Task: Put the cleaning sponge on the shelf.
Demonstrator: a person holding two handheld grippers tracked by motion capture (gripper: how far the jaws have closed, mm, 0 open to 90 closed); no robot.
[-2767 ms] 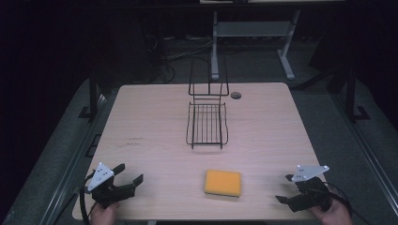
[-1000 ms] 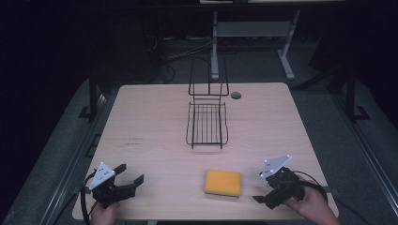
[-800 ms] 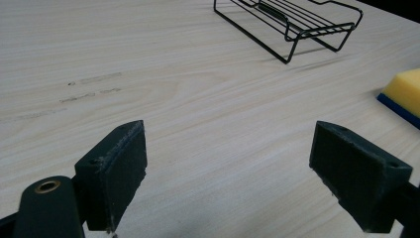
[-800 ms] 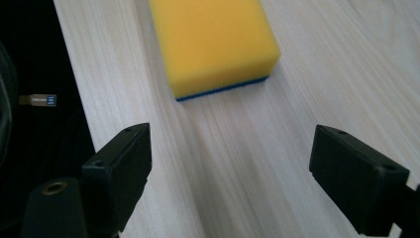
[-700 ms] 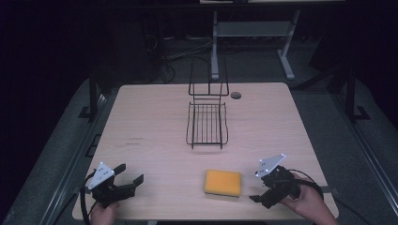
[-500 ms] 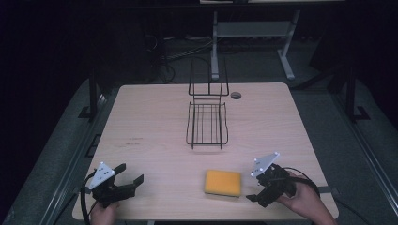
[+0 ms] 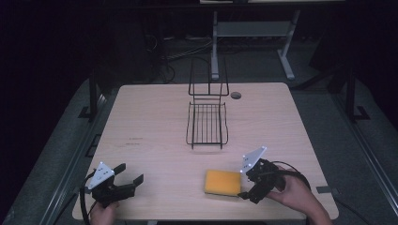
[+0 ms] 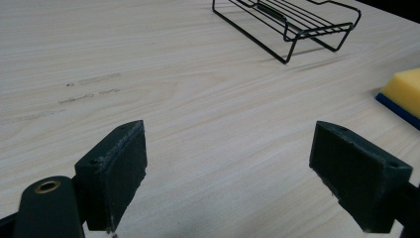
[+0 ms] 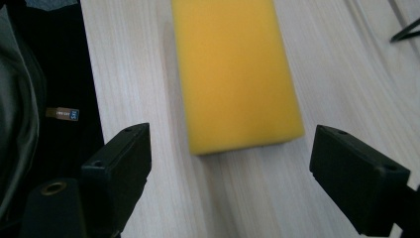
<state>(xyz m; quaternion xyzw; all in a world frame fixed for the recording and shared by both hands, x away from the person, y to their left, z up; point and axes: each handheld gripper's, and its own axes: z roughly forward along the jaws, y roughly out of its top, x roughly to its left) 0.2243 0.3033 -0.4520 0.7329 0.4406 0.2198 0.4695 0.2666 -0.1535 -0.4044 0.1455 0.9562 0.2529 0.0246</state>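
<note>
Right hand-held gripper [image 7: 247, 186] sits at the near right of the tabletop [image 7: 155, 122], just beside the right short edge of the sponge [image 7: 223, 182]; not touching that I can tell. The sponge lies directly ahead of this gripper, in line with its jaws. In the right gripper view the sponge [image 9: 233, 69] runs lengthwise away from the jaws, its near short end squarely between them but a little beyond their tips. Jaws stand wide apart, wider than the sponge's short side, nothing held. So the long axis lies along the approach line, and a straight advance would put the two long sides between the pads; judgement only. Left hand-held gripper [image 7: 124, 183] rests at the near left corner, well apart from the sponge, jaws likewise spread wide and empty; in the left gripper view the sponge [image 8: 403, 91] appears far off at the right edge. The right one is clearly the nearer. Sponge: flat rectangular block, yellow-orange top face, a dark blue layer underneath visible in the left gripper view, lying flat near the front edge, right of centre. A black wire rack [image 7: 207, 123] stands mid-tabletop, beyond the sponge and well apart from it. The sponge looks soft, so it likely compresses under the pads.
</note>
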